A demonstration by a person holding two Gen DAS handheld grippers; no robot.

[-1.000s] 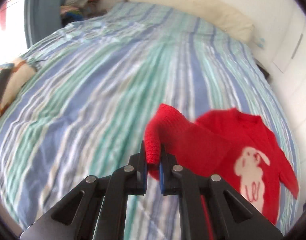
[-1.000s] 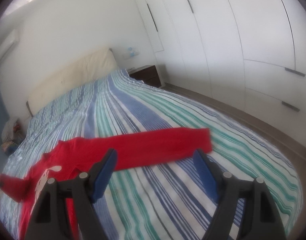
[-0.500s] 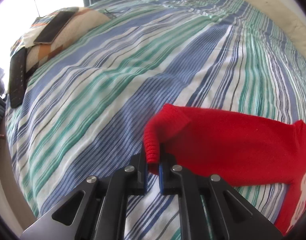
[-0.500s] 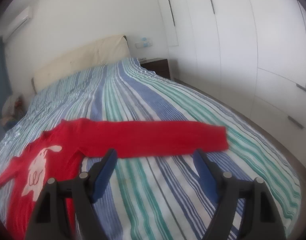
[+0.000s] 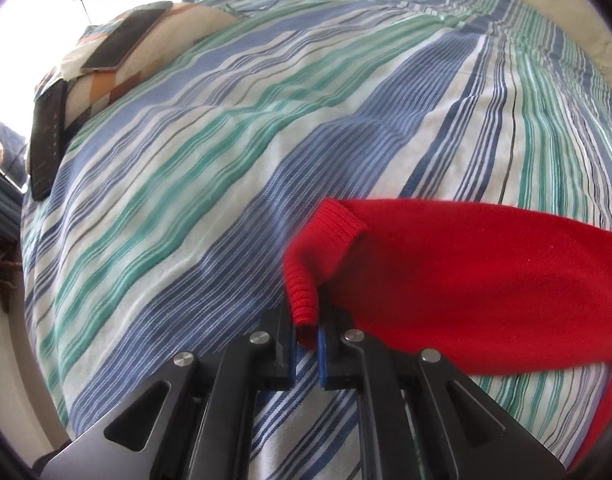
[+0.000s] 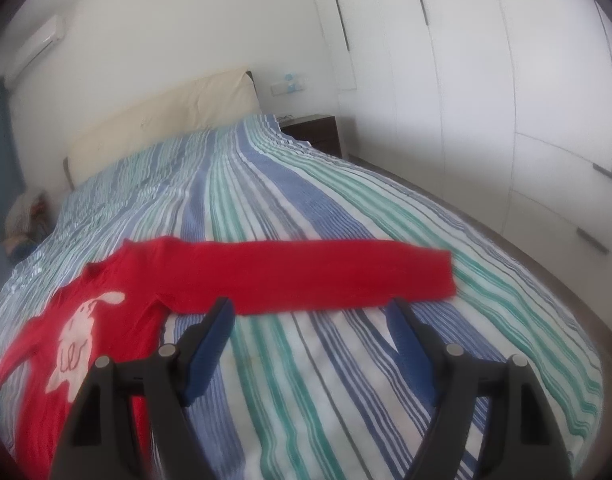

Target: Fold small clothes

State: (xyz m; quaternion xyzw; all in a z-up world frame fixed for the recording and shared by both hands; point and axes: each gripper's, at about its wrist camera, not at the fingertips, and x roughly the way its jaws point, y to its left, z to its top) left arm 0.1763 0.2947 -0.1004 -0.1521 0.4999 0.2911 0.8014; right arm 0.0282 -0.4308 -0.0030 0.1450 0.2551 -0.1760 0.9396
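Pulled out flat since before, the left sleeve (image 5: 446,280) lies sideways on the bed (image 5: 226,160), cuff pinched in the left gripper (image 5: 306,330); right gripper (image 6: 310,320) is spread behind the other sleeve (image 6: 306,272).

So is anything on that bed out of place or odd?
Two dark phones and lie on a patterned cushion at the bed's edge, away from the folding. The red sweater's cuff is pinched upright in the left gripper.

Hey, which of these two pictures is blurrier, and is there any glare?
Right wrist view is softer: the red sweater and wardrobe look hazy. Left wrist view is sharp on the cuff, with the window blown out white top left.
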